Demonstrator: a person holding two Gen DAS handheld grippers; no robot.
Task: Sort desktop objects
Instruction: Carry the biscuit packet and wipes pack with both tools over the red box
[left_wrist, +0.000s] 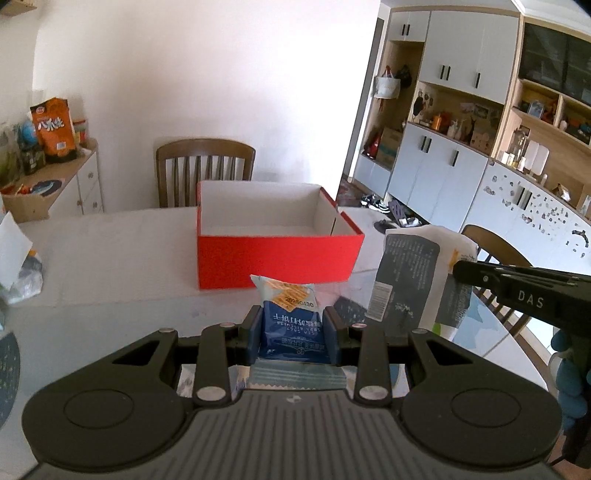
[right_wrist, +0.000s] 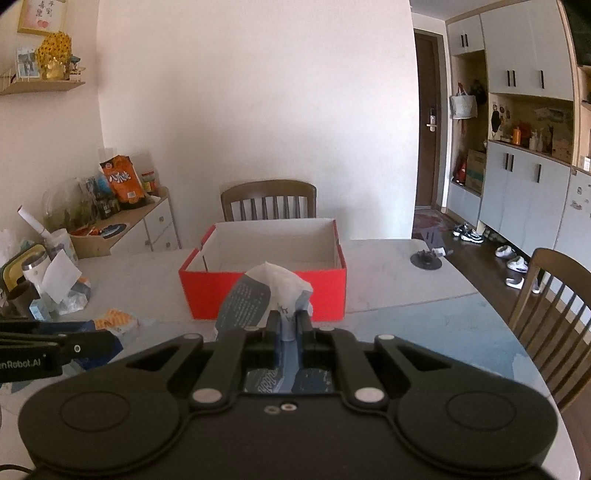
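left gripper (left_wrist: 293, 328) is clenching a blue snack packet (left_wrist: 291, 317) above the table (left_wrist: 110, 251), just short of the red box (left_wrist: 277, 258) | right gripper (right_wrist: 290, 325) is pinching a white-and-grey pouch (right_wrist: 258, 295), facing the same open box

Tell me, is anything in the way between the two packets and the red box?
Nothing visible. The left gripper holds a blue packet, the right gripper a white packet, and only bare table lies before the open red box.
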